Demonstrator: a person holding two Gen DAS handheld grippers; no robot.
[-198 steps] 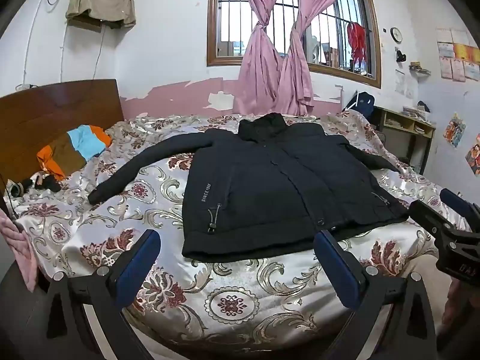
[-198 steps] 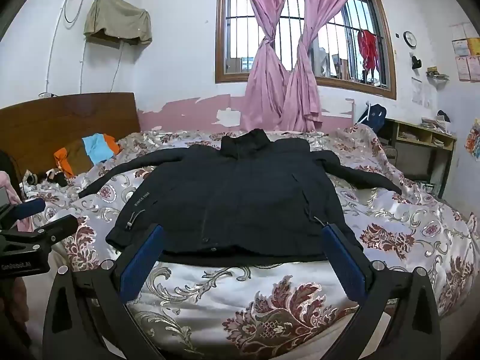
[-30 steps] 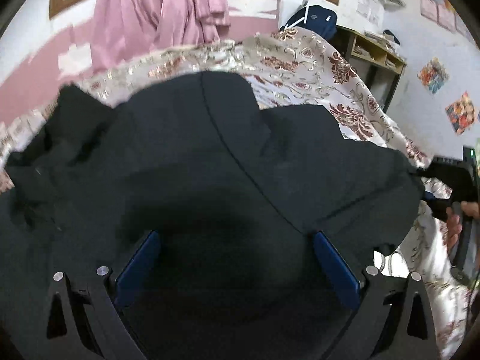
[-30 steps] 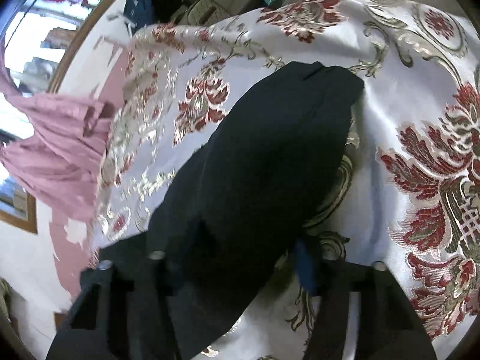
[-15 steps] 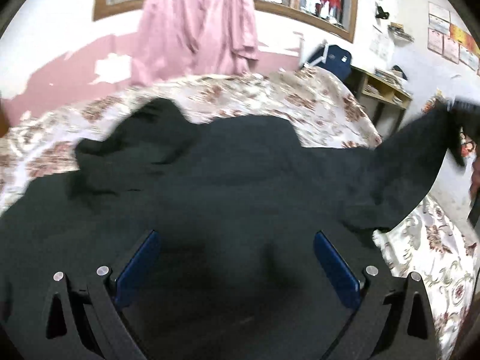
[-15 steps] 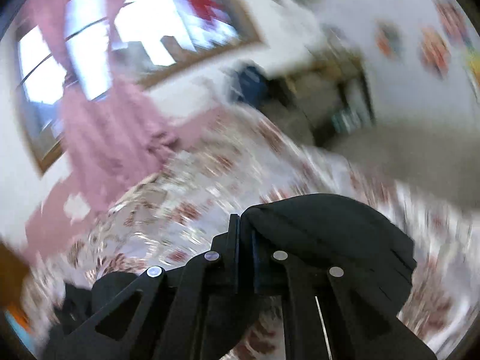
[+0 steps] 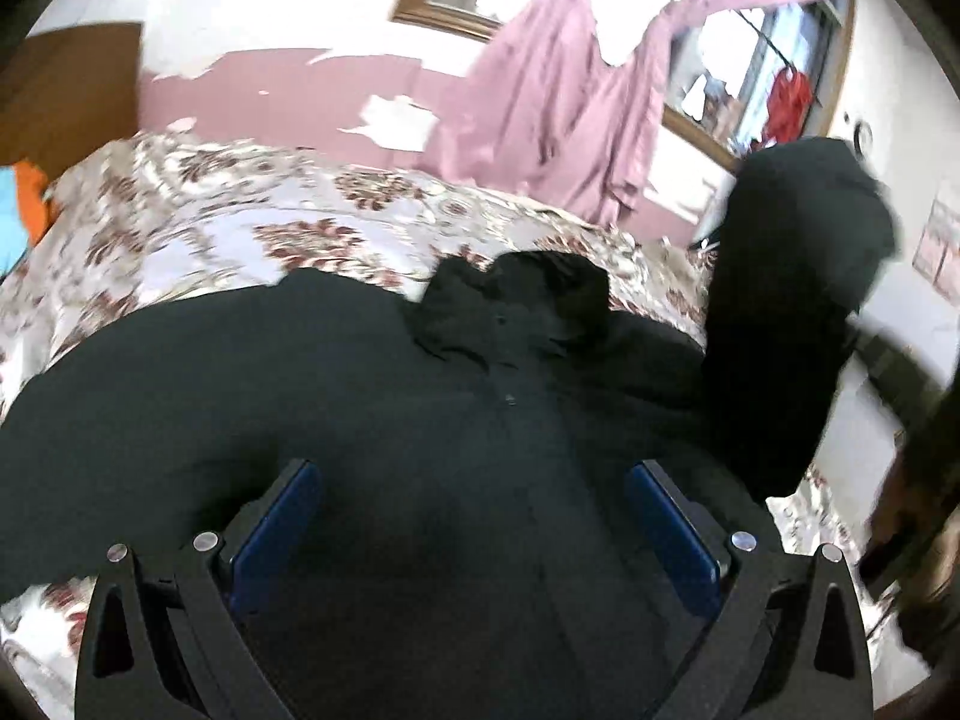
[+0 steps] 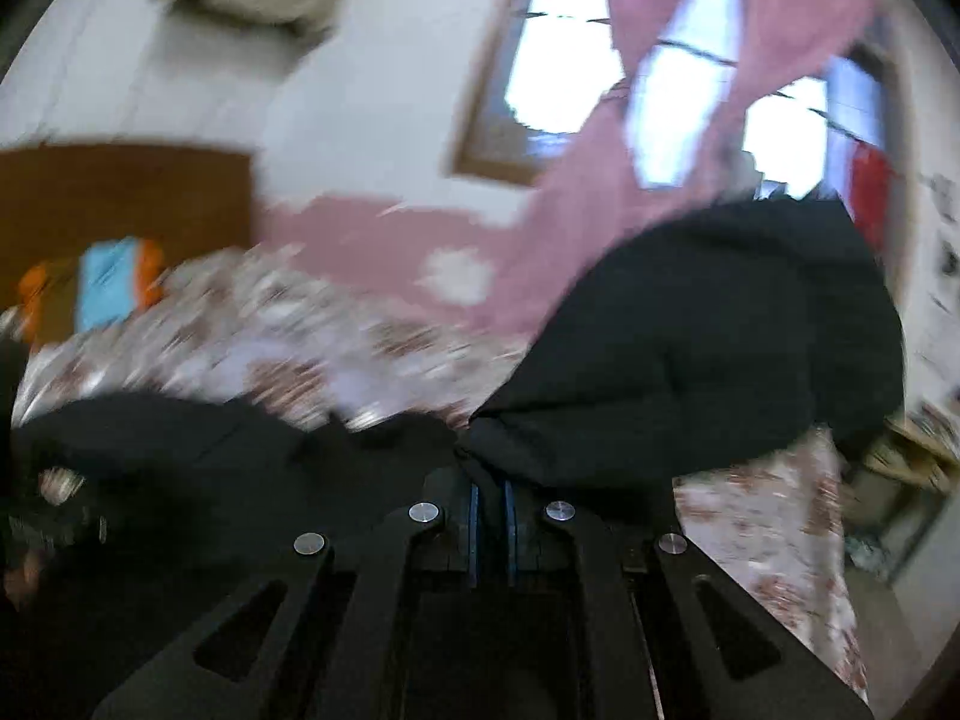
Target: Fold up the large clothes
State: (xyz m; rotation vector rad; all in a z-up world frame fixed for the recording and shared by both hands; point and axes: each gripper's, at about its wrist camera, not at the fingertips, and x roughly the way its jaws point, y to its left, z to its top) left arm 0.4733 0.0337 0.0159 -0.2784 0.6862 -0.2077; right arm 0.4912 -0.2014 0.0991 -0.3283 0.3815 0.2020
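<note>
Right fingers (image 8: 492, 516): I have them clamped on the sleeve (image 8: 708, 348), which rises ahead and to their right.
Left fingers (image 7: 282, 516): spread wide, holding nothing, jacket (image 7: 420, 420) body directly ahead, touching or not I can't tell.
Fold axis: sleeve probably crosses leftward over the body; my right hand is nearer.

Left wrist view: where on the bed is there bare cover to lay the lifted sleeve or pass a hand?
Free: the floral bedspread between the headboard and the black jacket, up to the pink curtains. Crowded: the near middle, filled by the jacket under the open left gripper, and the right, where the raised sleeve hangs.
</note>
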